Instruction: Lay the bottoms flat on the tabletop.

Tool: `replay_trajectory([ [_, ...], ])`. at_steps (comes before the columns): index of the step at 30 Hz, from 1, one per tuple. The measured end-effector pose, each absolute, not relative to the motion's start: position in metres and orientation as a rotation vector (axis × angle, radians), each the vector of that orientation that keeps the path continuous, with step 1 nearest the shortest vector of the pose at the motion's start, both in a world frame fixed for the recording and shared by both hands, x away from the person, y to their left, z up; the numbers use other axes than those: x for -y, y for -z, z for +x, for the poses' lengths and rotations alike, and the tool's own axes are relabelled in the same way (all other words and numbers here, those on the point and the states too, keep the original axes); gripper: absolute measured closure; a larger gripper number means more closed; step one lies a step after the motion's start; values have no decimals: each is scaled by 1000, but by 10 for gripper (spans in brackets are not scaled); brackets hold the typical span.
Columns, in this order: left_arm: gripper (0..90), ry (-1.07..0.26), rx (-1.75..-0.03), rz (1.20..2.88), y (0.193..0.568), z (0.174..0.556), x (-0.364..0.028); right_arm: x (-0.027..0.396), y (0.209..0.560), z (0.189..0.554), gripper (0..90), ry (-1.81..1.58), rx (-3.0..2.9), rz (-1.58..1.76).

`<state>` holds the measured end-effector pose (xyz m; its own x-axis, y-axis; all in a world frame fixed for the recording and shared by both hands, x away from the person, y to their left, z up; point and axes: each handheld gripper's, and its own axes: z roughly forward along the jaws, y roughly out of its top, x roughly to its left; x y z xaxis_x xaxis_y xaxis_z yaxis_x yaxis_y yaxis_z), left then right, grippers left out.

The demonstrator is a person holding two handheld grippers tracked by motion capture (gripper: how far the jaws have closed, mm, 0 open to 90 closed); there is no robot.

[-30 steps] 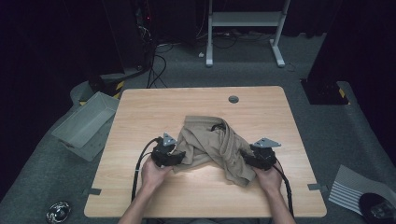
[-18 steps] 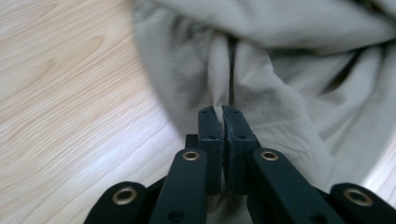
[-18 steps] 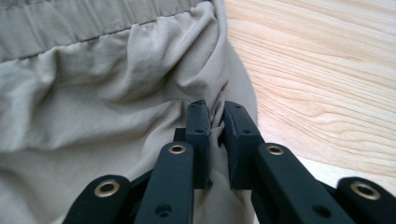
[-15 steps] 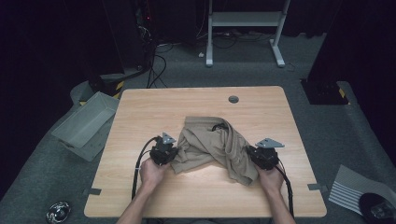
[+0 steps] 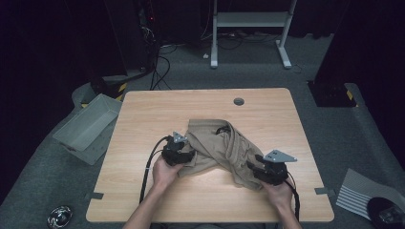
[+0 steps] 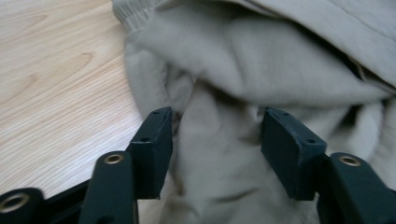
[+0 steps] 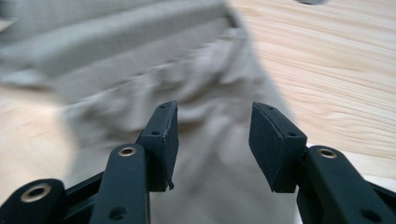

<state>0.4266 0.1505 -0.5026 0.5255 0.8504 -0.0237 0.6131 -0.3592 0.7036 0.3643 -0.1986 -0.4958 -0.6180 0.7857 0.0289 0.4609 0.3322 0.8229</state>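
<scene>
Tan garment (image 5: 220,149) lies bunched mid-counter (image 5: 143,114), long axis running diagonally from its far-left part down to the near-right corner. Left gripper (image 5: 185,155) sits at the garment's left edge, right gripper (image 5: 255,171) at its near-right end; both are about equally close, each touching cloth. In the left gripper view the jaws stand apart, just reopened, with a ridge of garment (image 6: 224,140) between them but not pinched. Same in the right gripper view: jaws just reopened, garment (image 7: 210,140) between and ahead, not clamped. My read: the next grasp means pushing each pair straight ahead into the fold; neither hand needs to travel sideways.
</scene>
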Motion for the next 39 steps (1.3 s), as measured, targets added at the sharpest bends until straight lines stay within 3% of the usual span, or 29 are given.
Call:
replay_trajectory([
  [4, 479, -478, -1208, 2112, 513, 434, -143, 183, 505, 363, 556, -1116, -2325, 1021],
  [6, 514, -455, -1211, 2111, 514, 438, -145, 178, 512, 371, 680, -1060, -2393, 1003],
  [9, 657, -447, -1184, 2131, 513, 438, -147, 180, 521, 381, 890, -1012, -2413, 995],
  [10, 713, -447, -1184, 2131, 513, 438, -147, 184, 521, 384, 895, -1021, -2413, 1017],
  [11, 713, -455, -1176, 2140, 511, 437, -149, 184, 521, 384, 895, -1021, -2413, 1017],
  [12, 811, -494, -1163, 2157, 508, 435, -153, 191, 520, 387, 899, -991, -2390, 1045],
  [13, 841, -489, -1167, 2148, 507, 435, -157, 195, 519, 388, 899, -979, -2377, 1068],
  [16, 852, -473, -1196, 2131, 504, 435, -167, 209, 518, 390, 893, -967, -2345, 1129],
  [18, 818, -472, -1181, 2111, 502, 433, -168, 214, 514, 386, 795, -986, -2318, 1145],
  [19, 736, -472, -1181, 2111, 502, 433, -168, 214, 514, 386, 795, -986, -2318, 1145],
  [20, 634, -460, -1171, 2099, 500, 432, -168, 215, 508, 381, 658, -1031, -2301, 1134],
  [21, 565, -451, -1156, 2071, 497, 430, -166, 213, 505, 377, 616, -1070, -2309, 1113],
  [23, 465, -449, -1147, 2061, 495, 429, -165, 211, 501, 373, 584, -1102, -2317, 1087],
  [24, 433, -440, -1138, 2053, 493, 429, -164, 202, 496, 367, 526, -1132, -2342, 1023],
  [28, 386, -389, -1110, 2017, 487, 430, -156, 180, 491, 359, 464, -1146, -2396, 911],
  [31, 391, -397, -1112, 2015, 488, 432, -153, 169, 493, 358, 466, -1111, -2409, 879],
  [32, 430, -410, -1121, 2015, 490, 433, -150, 164, 494, 360, 499, -1087, -2413, 879],
  [33, 518, -419, -1123, 2022, 491, 433, -149, 161, 496, 363, 615, -1062, -2404, 887],
  [34, 667, -409, -1118, 2046, 494, 435, -148, 160, 498, 369, 748, -1068, -2422, 911],
  [35, 723, -395, -1115, 2052, 495, 435, -149, 160, 497, 372, 796, -1074, -2416, 926],
  [37, 823, -384, -1103, 2056, 495, 433, -151, 164, 495, 375, 838, -1084, -2398, 941],
  [39, 852, -383, -1100, 2057, 495, 432, -154, 166, 492, 376, 847, -1095, -2387, 948],
])
